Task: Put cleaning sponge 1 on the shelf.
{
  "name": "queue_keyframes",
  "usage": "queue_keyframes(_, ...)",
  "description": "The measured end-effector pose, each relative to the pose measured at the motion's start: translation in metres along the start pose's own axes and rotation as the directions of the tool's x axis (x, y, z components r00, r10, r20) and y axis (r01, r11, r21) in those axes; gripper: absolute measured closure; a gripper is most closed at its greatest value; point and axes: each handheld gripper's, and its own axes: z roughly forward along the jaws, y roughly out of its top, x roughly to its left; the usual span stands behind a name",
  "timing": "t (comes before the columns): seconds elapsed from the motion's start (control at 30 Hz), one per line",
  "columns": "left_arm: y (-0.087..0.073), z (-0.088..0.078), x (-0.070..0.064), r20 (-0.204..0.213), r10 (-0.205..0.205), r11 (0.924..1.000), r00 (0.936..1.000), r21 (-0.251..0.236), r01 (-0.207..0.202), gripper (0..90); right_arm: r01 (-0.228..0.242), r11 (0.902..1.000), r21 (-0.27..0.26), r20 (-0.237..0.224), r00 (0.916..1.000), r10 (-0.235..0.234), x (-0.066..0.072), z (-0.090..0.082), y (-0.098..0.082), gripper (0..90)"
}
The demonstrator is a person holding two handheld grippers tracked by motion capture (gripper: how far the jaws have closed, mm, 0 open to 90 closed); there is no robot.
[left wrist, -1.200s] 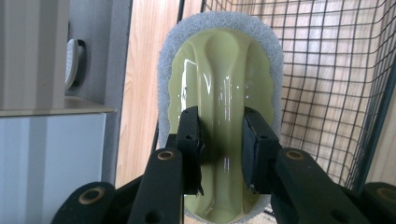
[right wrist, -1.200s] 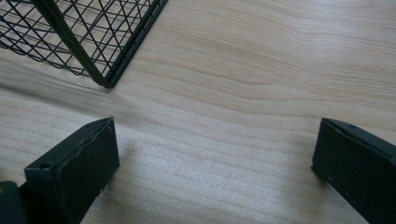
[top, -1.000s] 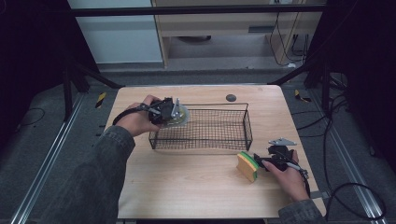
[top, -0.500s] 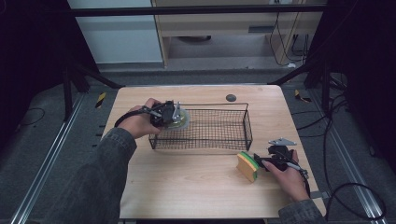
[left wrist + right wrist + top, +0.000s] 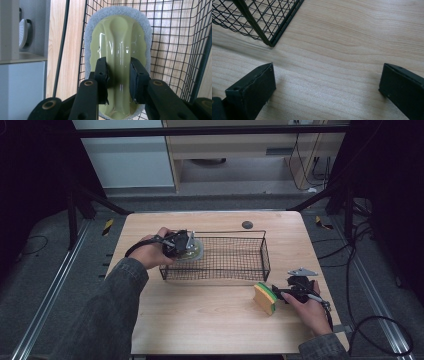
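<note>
A glossy olive-green scrubber (image 5: 120, 62) with a pale grey pad rim sits in black gripper (image 5: 119, 75) jaws over the black wire-mesh basket (image 5: 235, 260), beside a yellow-and-green sponge (image 5: 264, 298) on the light wood-grain counter (image 5: 200, 320).

Glossy olive plastic scrubber (image 5: 120, 57) with rough grey pad rim, black wire basket (image 5: 235, 262), matt wooden table (image 5: 200, 320).

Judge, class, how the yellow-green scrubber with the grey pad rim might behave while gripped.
The scrubber probably stays stiff: its glossy moulded handle holds shape between the left claw. The shine suggests it may slip. Its fuzzy grey rim likely gives softly against the wire basket.
</note>
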Motion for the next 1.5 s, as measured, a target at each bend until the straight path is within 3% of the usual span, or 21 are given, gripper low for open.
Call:
queue_keyframes(0.7, -0.006, 0.017, -0.006, 0.037, -0.009, 0.9999, 0.9993, 0.008, 0.009, 70.9, 0.003, 1.0000, 0.002, 0.007, 1.0000, -0.003, -0.004, -0.001, -0.001, 0.8)
queue_keyframes(0.93, -0.012, 0.028, -0.009, 0.065, -0.040, 0.9992, 0.9971, 0.012, 0.039, 70.7, 0.003, 1.0000, 0.003, 0.008, 1.0000, -0.003, -0.004, -0.001, -0.001, 0.7)
queue_keyframes(1.5, -0.012, 0.038, -0.011, 0.105, -0.049, 0.9983, 0.9932, 0.035, 0.045, 70.4, 0.001, 1.0000, 0.003, 0.008, 1.0000, -0.002, -0.004, -0.001, -0.001, 0.7)
